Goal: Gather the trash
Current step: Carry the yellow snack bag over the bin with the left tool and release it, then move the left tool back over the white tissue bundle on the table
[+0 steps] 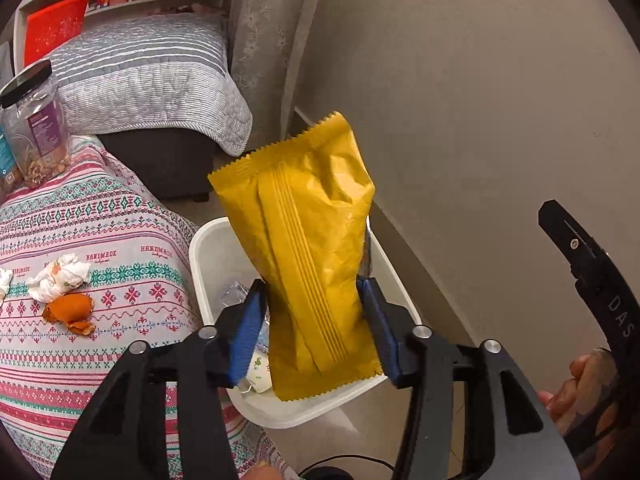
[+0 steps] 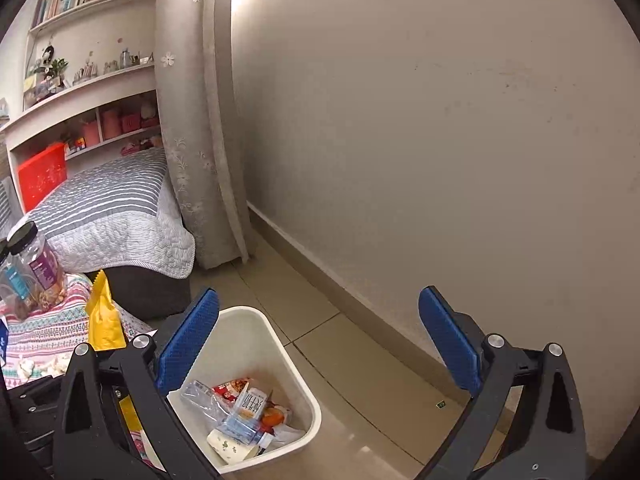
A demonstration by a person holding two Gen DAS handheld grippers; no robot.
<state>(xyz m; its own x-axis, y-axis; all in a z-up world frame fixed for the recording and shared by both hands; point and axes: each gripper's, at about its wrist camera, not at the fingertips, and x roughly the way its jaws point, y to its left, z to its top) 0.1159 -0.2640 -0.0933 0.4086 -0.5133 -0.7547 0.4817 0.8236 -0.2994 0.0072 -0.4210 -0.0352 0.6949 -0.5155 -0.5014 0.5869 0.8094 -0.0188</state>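
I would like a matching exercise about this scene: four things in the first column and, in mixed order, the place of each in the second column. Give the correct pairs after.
Things:
1. yellow wrapper
2. orange peel
3. clear jar
4. white bin

Places:
A. on the floor, beside the wall
B. between the blue pads of the left gripper, above the bin
C. upright on the patterned cloth, black lid on
D. lying on the patterned cloth, next to a crumpled tissue

Pairs: 1-B, 2-D, 3-C, 4-A
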